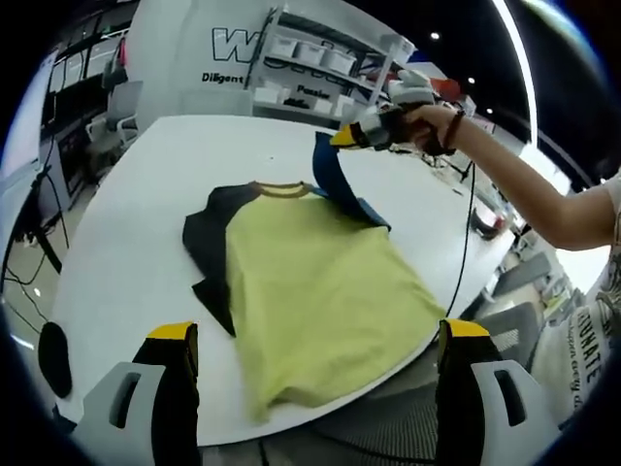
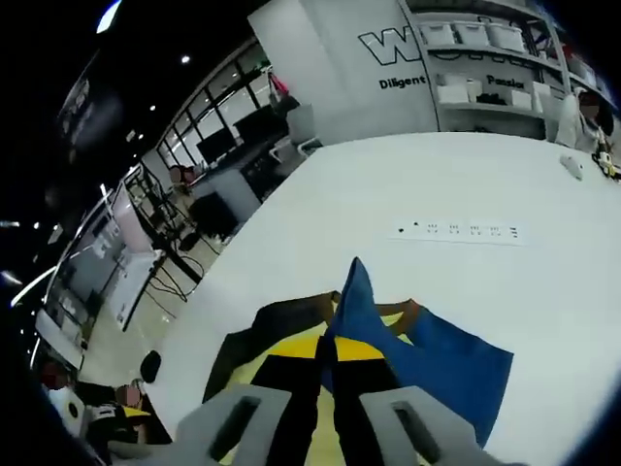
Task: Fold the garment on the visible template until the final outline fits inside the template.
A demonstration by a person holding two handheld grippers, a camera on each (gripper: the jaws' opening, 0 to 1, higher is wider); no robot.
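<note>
Right claw (image 1: 342,136) is pinched tight on the blue sleeve (image 1: 335,180) of the shirt (image 1: 310,282) and holds it up off the table (image 1: 126,252). A person's hand (image 1: 432,124) grips that claw from the far side. In the right gripper view the two jaws sit close together at the bottom with the blue cloth (image 2: 374,320) rising straight up between them.

Left claw (image 1: 315,379) is wide open and holds nothing. Its two jaws stand far apart at the near edge of the table, one on each side of the shirt's bottom end.

The shirt lies flat in the middle of the white table. It has a yellow-green body, a dark sleeve (image 1: 209,243) out to one side, and a brown collar (image 1: 281,189). The bottom hem hangs a little over the near edge of the table.

Some things could go wrong. The sleeve might slip out of the pinch if it is pulled too hard. A strong tug could also drag the whole shirt sideways, so it slides off the near edge. If the sleeve is dropped crooked, the fold would come out lumpy and stick out too far. No marked shape can be seen on the table, so it is hard to tell where the edges should end up.
</note>
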